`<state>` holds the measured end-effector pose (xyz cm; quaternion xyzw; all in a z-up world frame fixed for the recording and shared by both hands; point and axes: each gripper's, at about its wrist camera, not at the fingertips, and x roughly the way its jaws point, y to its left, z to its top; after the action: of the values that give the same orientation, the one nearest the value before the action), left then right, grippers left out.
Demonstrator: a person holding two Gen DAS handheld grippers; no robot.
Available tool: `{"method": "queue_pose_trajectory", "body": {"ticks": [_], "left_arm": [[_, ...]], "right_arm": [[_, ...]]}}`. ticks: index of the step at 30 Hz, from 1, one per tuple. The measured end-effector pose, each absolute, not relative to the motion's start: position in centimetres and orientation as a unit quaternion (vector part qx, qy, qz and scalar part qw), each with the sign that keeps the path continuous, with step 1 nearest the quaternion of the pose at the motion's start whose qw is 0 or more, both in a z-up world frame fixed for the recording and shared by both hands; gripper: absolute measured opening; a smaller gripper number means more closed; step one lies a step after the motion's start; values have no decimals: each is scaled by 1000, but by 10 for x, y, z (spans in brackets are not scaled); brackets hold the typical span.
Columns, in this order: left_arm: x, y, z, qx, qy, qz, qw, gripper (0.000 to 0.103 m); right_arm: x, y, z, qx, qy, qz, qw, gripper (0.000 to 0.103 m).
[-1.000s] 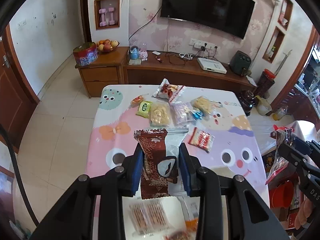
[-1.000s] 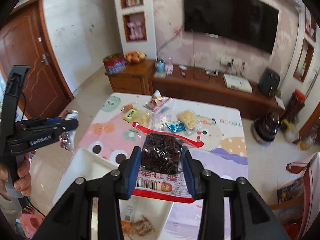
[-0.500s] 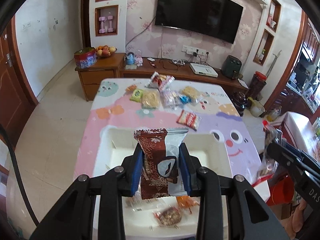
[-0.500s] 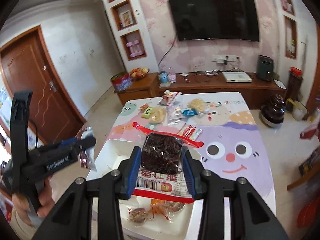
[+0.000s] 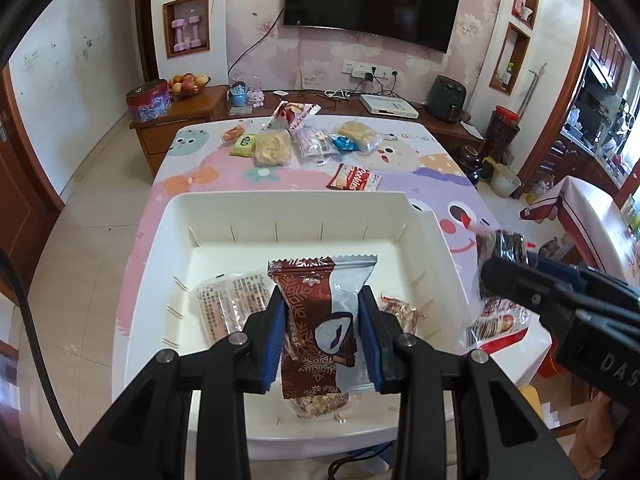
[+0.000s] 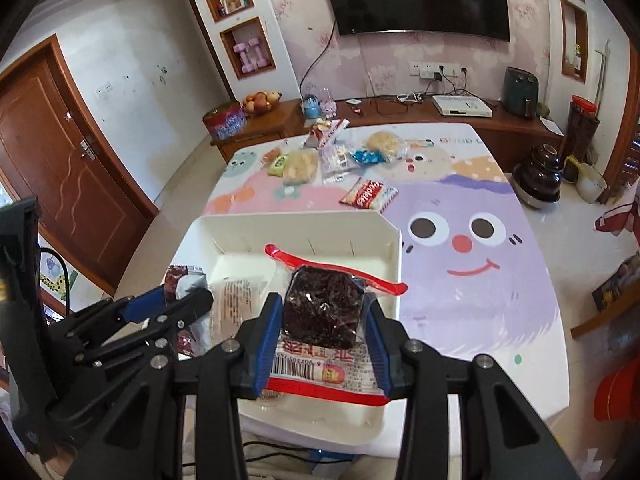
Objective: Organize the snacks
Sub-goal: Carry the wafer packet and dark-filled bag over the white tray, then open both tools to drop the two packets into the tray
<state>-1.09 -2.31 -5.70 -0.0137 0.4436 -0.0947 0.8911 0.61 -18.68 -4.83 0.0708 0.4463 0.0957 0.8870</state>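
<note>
Snacks first: brown and silver wrapped chocolate snack (image 5: 320,312), pinched tight between the blue pads of the left gripper (image 5: 323,334), hanging right over the white plastic bin (image 5: 288,204). Dark dried-fruit packet with a red edge (image 6: 322,312), squeezed the same way in the right gripper (image 6: 323,338), over the same bin, toward its 3 o'clock wall. Both sets of jaws closed on a pack, nothing loose.

Down in the bin already: a clear pack of pale biscuits (image 5: 230,304) at 9 o'clock, a small red and orange sweet wrapper (image 5: 400,310) at 3 o'clock, and a nutty bar (image 5: 320,402) at 6 o'clock under the held snack. So a few put away.

Further out, at 12 o'clock on the cartoon tablecloth (image 5: 424,168): a red and white cookie pack (image 5: 354,179) just past the bin, then a bunch near the far edge, with a clear bag of yellow crackers (image 5: 273,149), a small green pack (image 5: 245,145), a blue sweet (image 5: 344,143) and a red and white bag (image 5: 294,114). All of these not yet picked up.

Best guess: under halfway. Next, likely letting go of both packs into the bin, then back out for the rest.
</note>
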Motion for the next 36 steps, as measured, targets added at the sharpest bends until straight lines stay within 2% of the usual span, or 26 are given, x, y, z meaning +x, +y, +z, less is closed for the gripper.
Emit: {"method": "queue_pose_trajectory", "body": {"ticks": [16, 18, 19, 20, 28, 36], "left_arm": [[26, -15, -124, -39, 546, -65, 835, 34], [29, -16, -127, -37, 551, -62, 832, 49], [29, -16, -127, -37, 550, -59, 832, 69], [30, -16, -126, -37, 548, -57, 834, 85], [37, -12, -130, -48, 554, -51, 829, 88], [35, -16, -123, -29, 540, -39, 840, 88]], "right_arm": [[27, -167, -84, 43, 484, 126, 865, 41], [30, -164, -90, 37, 493, 127, 860, 41], [31, -163, -91, 34, 496, 126, 859, 41], [31, -162, -92, 32, 496, 127, 858, 41], [37, -165, -94, 37, 499, 122, 857, 49], [41, -170, -99, 54, 506, 123, 852, 50]]}}
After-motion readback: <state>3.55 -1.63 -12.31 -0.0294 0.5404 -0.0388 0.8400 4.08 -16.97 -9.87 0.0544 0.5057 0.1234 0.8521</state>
